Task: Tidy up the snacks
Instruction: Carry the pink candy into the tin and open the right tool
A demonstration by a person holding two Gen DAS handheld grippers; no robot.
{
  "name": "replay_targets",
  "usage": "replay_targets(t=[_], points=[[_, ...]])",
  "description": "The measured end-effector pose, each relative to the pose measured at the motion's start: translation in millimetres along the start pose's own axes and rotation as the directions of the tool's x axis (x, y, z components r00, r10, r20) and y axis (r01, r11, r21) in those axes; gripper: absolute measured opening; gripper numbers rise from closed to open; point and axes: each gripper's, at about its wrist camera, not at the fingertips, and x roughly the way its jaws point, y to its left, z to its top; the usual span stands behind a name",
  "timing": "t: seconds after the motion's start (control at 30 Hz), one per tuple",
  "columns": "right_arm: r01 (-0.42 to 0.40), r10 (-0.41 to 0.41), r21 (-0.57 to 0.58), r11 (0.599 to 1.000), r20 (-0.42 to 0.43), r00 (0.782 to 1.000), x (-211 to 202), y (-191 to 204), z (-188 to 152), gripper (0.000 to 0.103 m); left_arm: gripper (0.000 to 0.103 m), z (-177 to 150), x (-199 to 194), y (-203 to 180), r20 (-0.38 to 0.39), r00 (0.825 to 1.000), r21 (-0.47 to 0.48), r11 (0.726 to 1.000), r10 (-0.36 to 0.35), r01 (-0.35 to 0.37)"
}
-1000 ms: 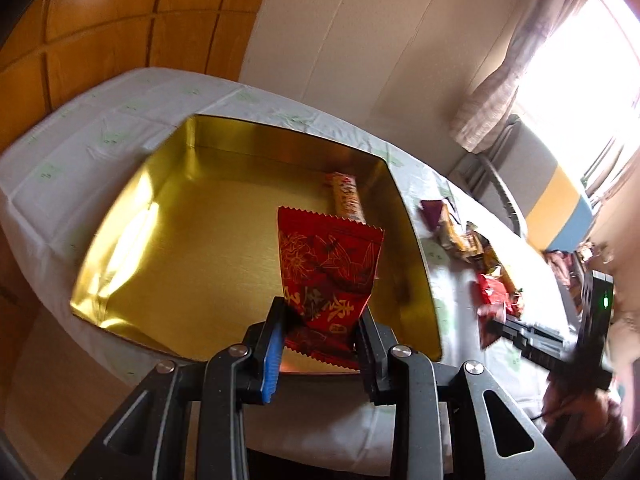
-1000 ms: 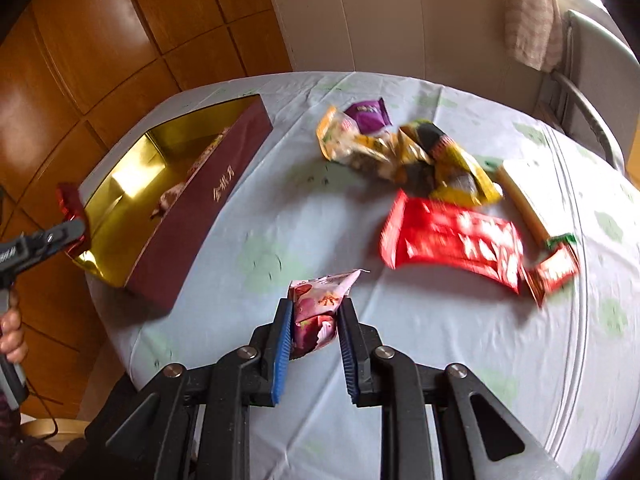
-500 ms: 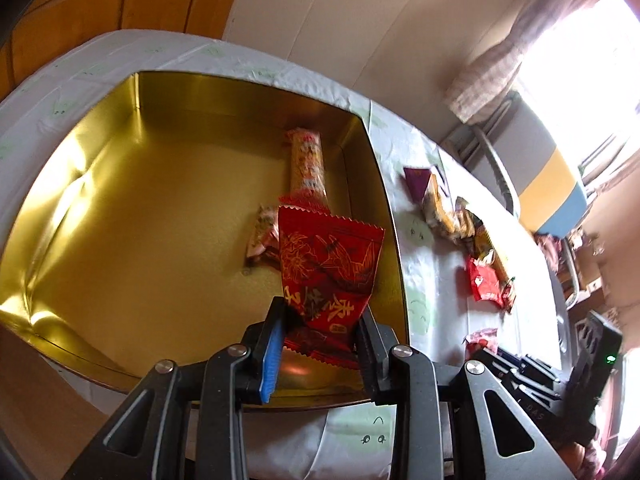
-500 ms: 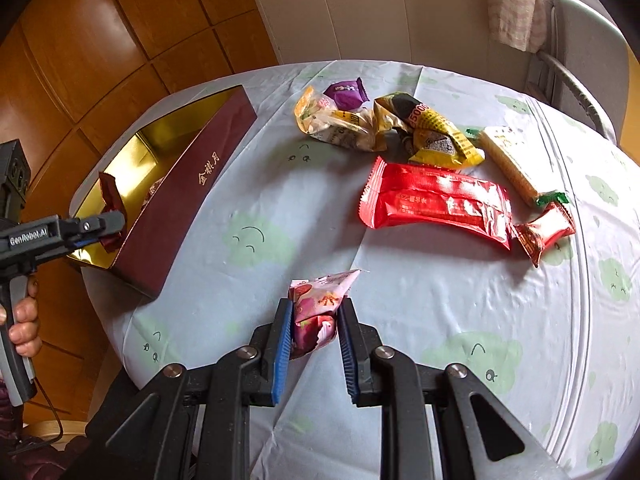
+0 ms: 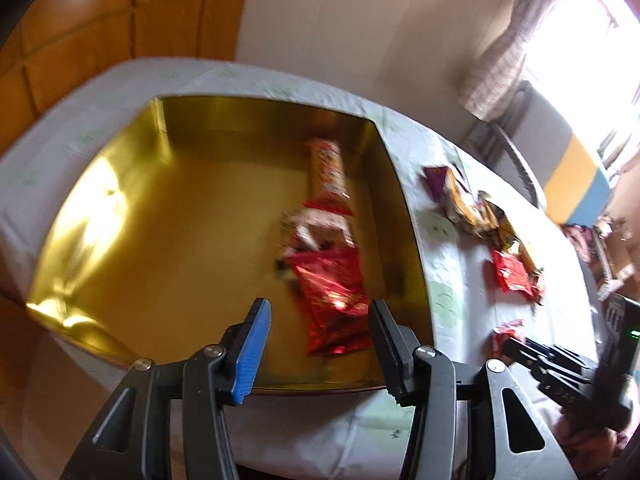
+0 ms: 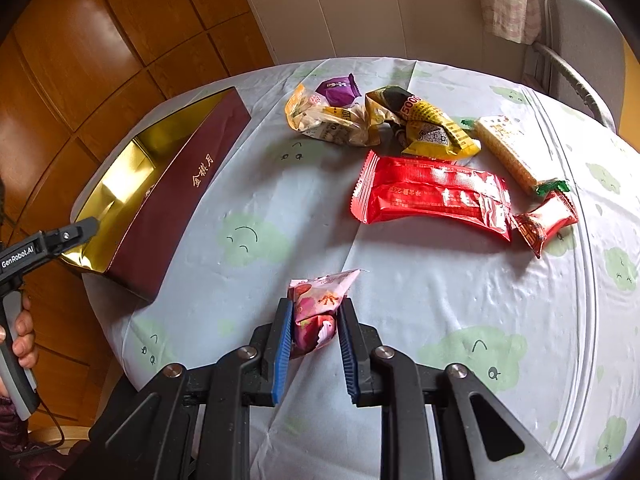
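My left gripper (image 5: 318,340) is open and empty above the near edge of the gold-lined box (image 5: 160,240). A red snack packet (image 5: 332,300) lies in the box just beyond the fingers, near a pale packet (image 5: 316,228) and a long orange packet (image 5: 328,164). My right gripper (image 6: 312,340) is shut on a pink snack packet (image 6: 320,304) and holds it above the table. The box shows in the right wrist view (image 6: 176,200) with a maroon side, and the left gripper (image 6: 72,236) hovers at its near corner.
Loose snacks lie on the tablecloth: a large red packet (image 6: 432,200), a small red one (image 6: 544,224), a pale cracker pack (image 6: 508,148), yellow bags (image 6: 424,124), a purple one (image 6: 338,90). A chair (image 6: 576,40) stands at the table's far right. The table edge is near the box.
My left gripper has opened and let go of the red packet, which now lies in the box. The right gripper still holds the pink packet and has shifted slightly.
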Motion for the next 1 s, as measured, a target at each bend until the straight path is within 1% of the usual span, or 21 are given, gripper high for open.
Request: replay_targets(t=[0.03, 0.2, 0.37, 0.53, 0.67, 0.83, 1.0], points=[[0.001, -0.001, -0.001, 1.000, 0.000, 1.000, -0.1, 0.3, -0.1, 0.022, 0.051, -0.3, -5.0, 3.4, 0.020, 0.999, -0.004, 0.999, 0.035, -0.034], [0.010, -0.010, -0.005, 1.000, 0.000, 1.000, -0.6, 2.7, 0.8, 0.022, 0.051, 3.4, -21.8, 23.5, 0.079, 0.988, -0.056, 0.990, 0.135, -0.131], [0.020, -0.020, -0.033, 0.999, 0.008, 1.000, -4.6, 11.3, 4.1, 0.022, 0.051, 5.6, -32.9, 37.1, 0.113, 0.974, -0.099, 0.978, 0.195, -0.184], [-0.007, 0.009, -0.067, 0.998, 0.032, 0.999, -12.9, 26.4, 13.4, 0.022, 0.051, 3.9, -36.1, 38.4, 0.119, 0.972, -0.100, 0.977, 0.202, -0.190], [-0.053, 0.059, -0.124, 0.991, 0.045, 0.997, -19.2, 47.5, 28.4, 0.022, 0.051, 2.7, -38.8, 35.6, 0.131, 0.969, -0.085, 0.977, 0.207, -0.197], [-0.129, 0.142, -0.222, 0.966, 0.042, 0.989, -19.9, 85.3, 50.2, 0.022, 0.051, 2.7, -42.1, 34.4, 0.146, 0.965, -0.080, 0.975, 0.217, -0.207], [-0.193, 0.210, -0.307, 0.932, 0.023, 0.977, -13.9, 129.3, 70.7, 0.022, 0.051, 2.7, -45.6, 43.8, 0.154, 0.962, -0.109, 0.972, 0.224, -0.209]])
